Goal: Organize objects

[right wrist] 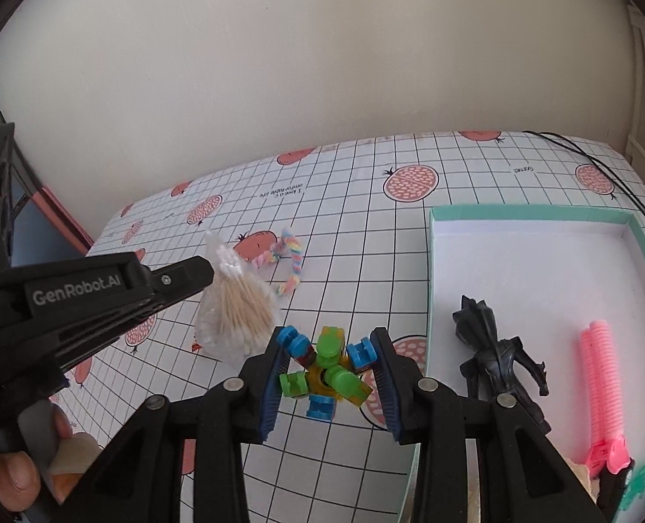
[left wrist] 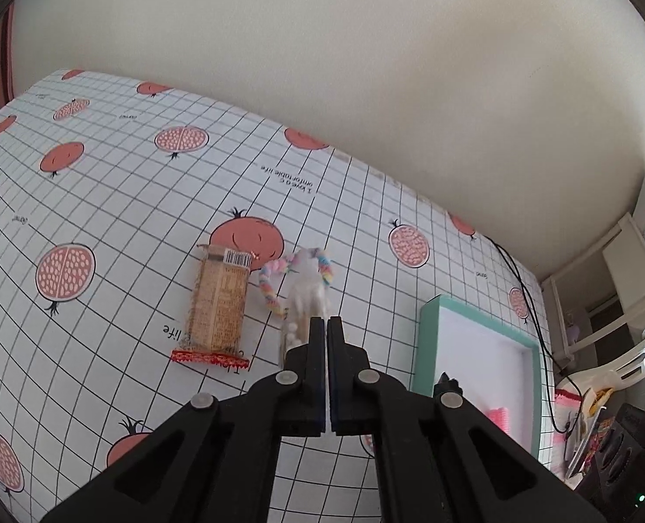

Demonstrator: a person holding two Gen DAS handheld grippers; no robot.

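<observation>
My left gripper (left wrist: 325, 321) is shut on the knotted top of a clear bag of cotton swabs (left wrist: 303, 294). The right wrist view shows that bag (right wrist: 235, 318) hanging from the left gripper (right wrist: 203, 268) above the table. Shut on a green, blue and yellow block toy (right wrist: 327, 370), my right gripper (right wrist: 329, 342) presses its pads against the blue pieces on both sides, just left of the teal box (right wrist: 429, 261). A black figure (right wrist: 492, 348) and a pink coiled item (right wrist: 599, 375) lie in that box.
A brown snack packet (left wrist: 220, 300), a red lace strip (left wrist: 209, 357) and a rainbow twisted cord (right wrist: 294, 261) lie on the pomegranate-print tablecloth (left wrist: 104, 200). A black cable (right wrist: 605, 174) runs along the table's far right. A hand (right wrist: 12, 475) grips the left tool.
</observation>
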